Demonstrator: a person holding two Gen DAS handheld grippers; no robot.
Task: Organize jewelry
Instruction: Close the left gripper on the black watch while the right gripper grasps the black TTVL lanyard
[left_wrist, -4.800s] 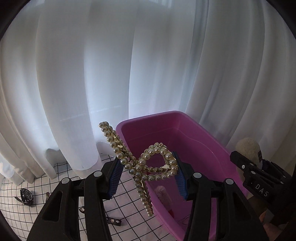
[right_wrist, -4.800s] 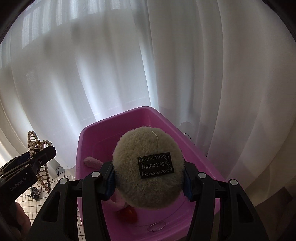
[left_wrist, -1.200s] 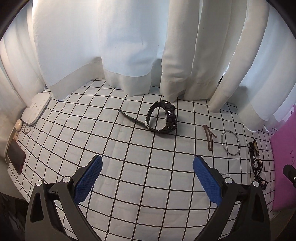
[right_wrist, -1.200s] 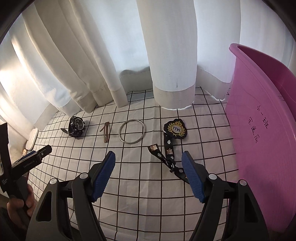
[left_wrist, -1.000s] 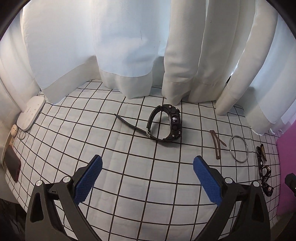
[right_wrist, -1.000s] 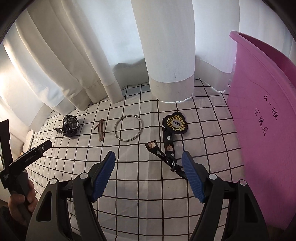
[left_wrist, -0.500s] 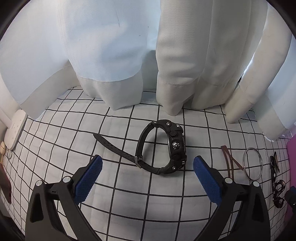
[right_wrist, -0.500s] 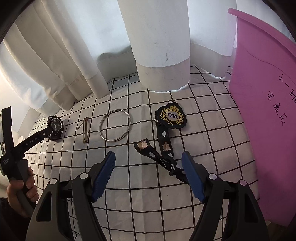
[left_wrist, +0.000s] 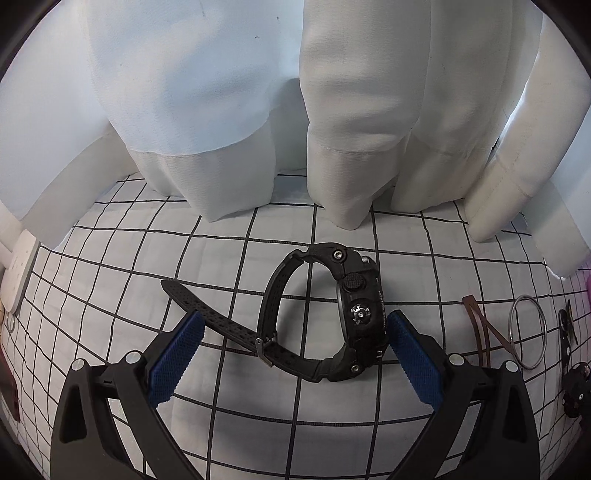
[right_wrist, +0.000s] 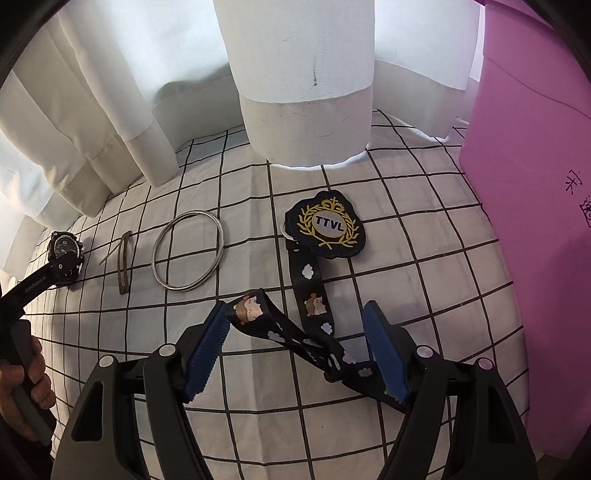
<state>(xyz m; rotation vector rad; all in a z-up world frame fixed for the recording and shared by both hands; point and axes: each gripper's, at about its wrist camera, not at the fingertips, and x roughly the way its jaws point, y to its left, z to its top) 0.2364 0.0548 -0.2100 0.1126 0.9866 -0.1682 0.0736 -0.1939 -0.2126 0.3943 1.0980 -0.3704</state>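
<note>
Pink bin (right_wrist: 532, 221) at far right on the checked surface (right_wrist: 258, 424), white curtain (right_wrist: 303, 92) behind.

Left tool (left_wrist: 291, 350) angled steeply down, wide open, empty, blue pads (left_wrist: 173, 358) straddling the black watch (left_wrist: 332, 314) without touching. Watch on its side on the surface, strap trailing left. Holding hand (right_wrist: 26, 391) at lower left of the right view.

Right tool (right_wrist: 295, 350) angled steeply down, wide open, gripping nothing, pads either side of the black lanyard (right_wrist: 310, 317); whether the right pad touches the strap, cannot tell. TTVL badge (right_wrist: 328, 225) at the lanyard's far end.

Between watch and lanyard: ring (right_wrist: 188, 254), then brown clip (right_wrist: 123, 262).

Compared with 1 second ago: both tools lower and closer in, watch and lanyard now between the pads, openings unchanged.
</note>
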